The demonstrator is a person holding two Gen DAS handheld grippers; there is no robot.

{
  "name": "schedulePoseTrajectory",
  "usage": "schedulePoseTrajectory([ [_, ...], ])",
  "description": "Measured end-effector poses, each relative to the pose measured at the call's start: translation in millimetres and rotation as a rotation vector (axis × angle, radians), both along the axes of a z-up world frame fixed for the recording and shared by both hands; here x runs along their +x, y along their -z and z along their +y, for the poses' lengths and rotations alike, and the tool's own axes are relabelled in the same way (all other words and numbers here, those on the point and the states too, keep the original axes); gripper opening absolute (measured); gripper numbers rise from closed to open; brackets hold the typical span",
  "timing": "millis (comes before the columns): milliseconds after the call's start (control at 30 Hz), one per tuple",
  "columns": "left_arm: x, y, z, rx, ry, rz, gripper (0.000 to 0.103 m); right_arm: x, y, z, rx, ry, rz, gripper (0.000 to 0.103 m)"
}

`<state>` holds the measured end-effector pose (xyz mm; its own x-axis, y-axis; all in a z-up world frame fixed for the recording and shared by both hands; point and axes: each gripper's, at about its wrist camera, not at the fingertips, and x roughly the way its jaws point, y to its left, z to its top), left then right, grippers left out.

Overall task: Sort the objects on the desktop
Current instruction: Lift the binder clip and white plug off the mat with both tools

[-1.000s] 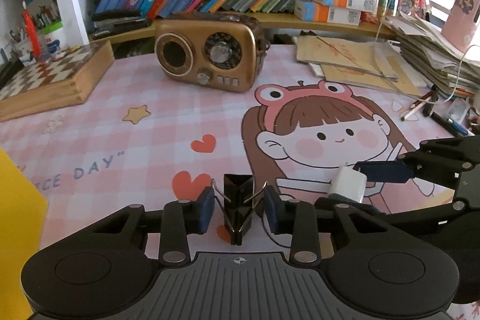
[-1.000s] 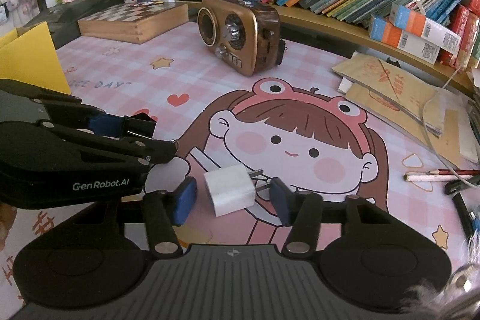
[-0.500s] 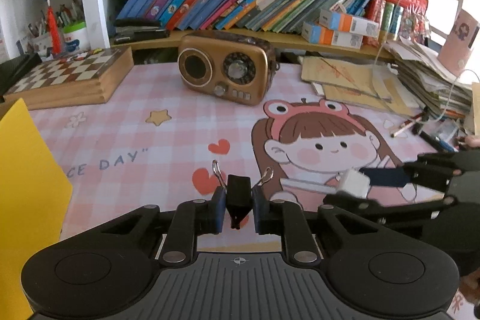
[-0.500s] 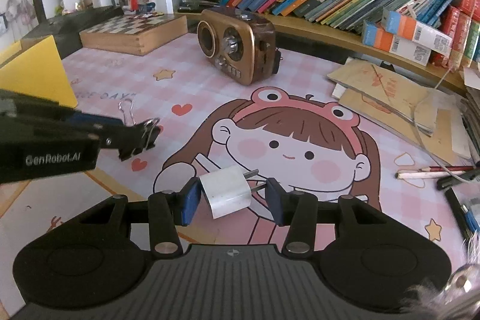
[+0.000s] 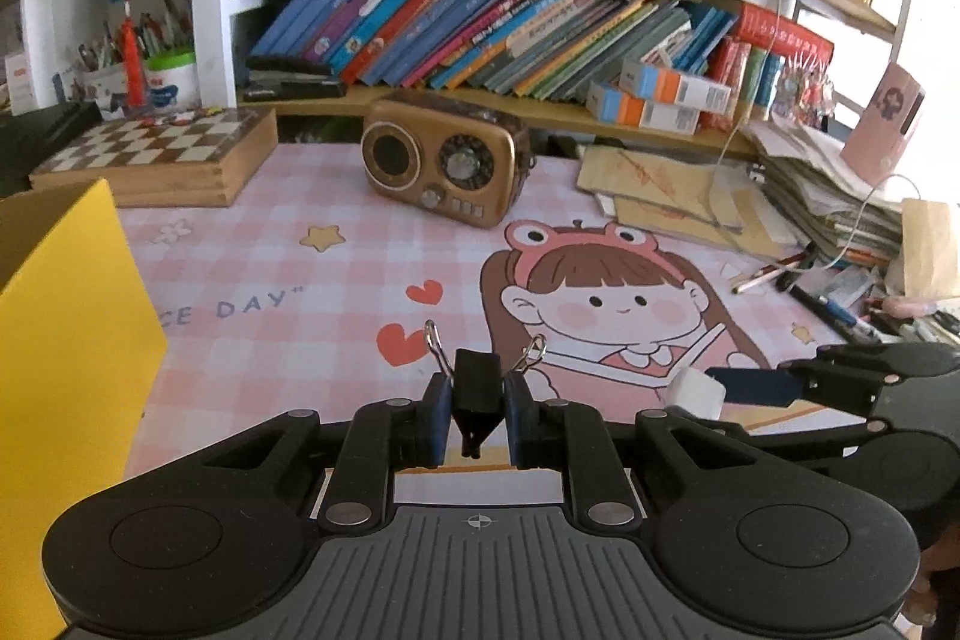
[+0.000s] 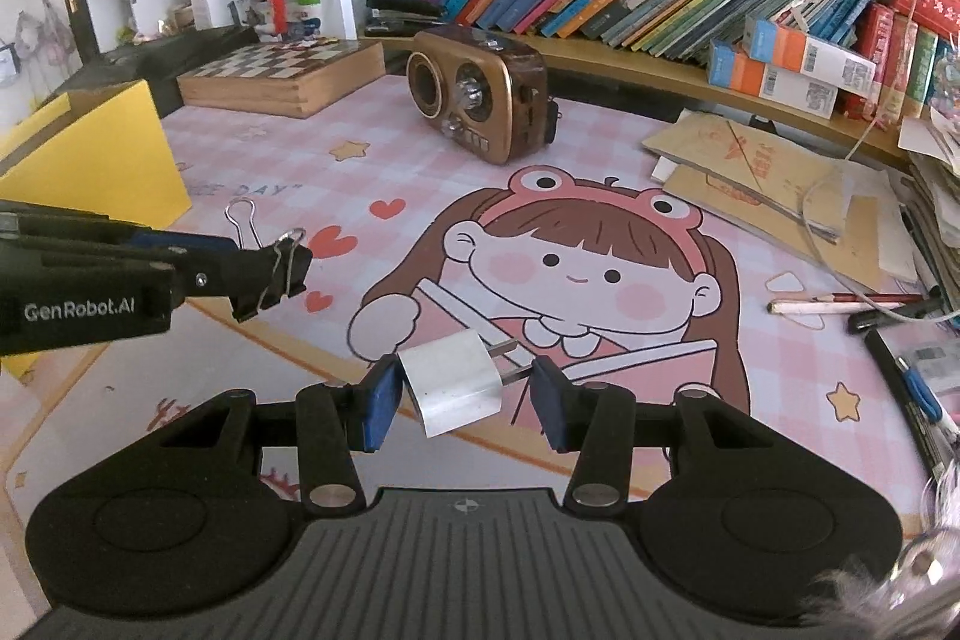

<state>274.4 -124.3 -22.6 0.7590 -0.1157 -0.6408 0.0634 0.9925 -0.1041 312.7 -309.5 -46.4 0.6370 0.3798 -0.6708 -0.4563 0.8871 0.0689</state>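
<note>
Two tools are in my hands above a pink cartoon-girl mat (image 5: 288, 274) on the tabletop. My left tool (image 5: 477, 415) is pinching a black binder clip (image 5: 476, 391) between its blue pads, wire handles pointing toward the brown radio (image 5: 444, 172). My right tool (image 6: 459, 391) holds a white charger plug (image 6: 451, 379), its left pad against the body and its right pad at the metal prongs. Both objects hang nearer to me than the radio. Left of the radio sit a wooden chessboard box (image 5: 156, 160) and a yellow box (image 5: 60, 340).
</note>
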Motion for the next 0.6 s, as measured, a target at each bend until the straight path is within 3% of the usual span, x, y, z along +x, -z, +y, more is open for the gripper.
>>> schedulePoseTrajectory([
  [600,-44.1,-23.8,3.1,-0.026,-0.023,-0.058,0.017,-39.5,-25.1,0.4,0.047,-0.025,-0.005,0.044],
])
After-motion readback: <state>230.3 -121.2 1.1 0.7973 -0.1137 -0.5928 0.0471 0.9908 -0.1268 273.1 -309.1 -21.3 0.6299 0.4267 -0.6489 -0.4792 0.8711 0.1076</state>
